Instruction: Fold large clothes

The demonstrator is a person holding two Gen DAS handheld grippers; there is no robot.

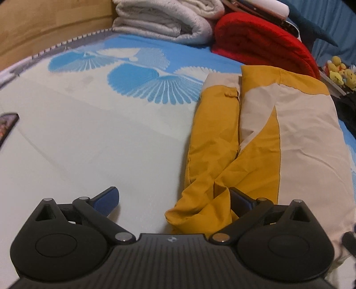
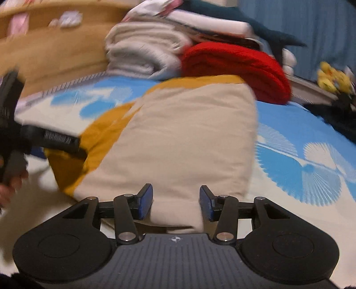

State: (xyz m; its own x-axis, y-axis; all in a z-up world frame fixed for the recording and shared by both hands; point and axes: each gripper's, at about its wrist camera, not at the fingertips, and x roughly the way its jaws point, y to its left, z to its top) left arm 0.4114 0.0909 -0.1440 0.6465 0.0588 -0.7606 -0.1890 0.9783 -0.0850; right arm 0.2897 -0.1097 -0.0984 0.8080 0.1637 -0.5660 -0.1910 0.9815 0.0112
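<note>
The yellow-and-cream garment (image 1: 255, 133) lies on the blue-and-white patterned bedsheet (image 1: 100, 133), at about two o'clock in the left wrist view and dead centre, twelve o'clock, in the right wrist view. Its sleeves look already brought in over the body into a long narrow shape, so I judge the folding partly done: the lengthwise turns are made, and a crosswise fold from the near hem toward the far end seems left. The left gripper (image 1: 175, 200) stands with jaws spread wide and nothing pinched; the loose yellow sleeve end (image 1: 195, 211) lies between its fingers, nearer the right one, and whether that pad touches it I cannot tell. The right gripper (image 2: 175, 200) is half open, straddling the near cream edge; the pads do not appear to press it, though blur leaves doubt. Both tools tilt down toward the bed. Beyond, at twelve o'clock, sit folded white towels (image 1: 160, 20) and a red blanket (image 1: 262, 42).
</note>
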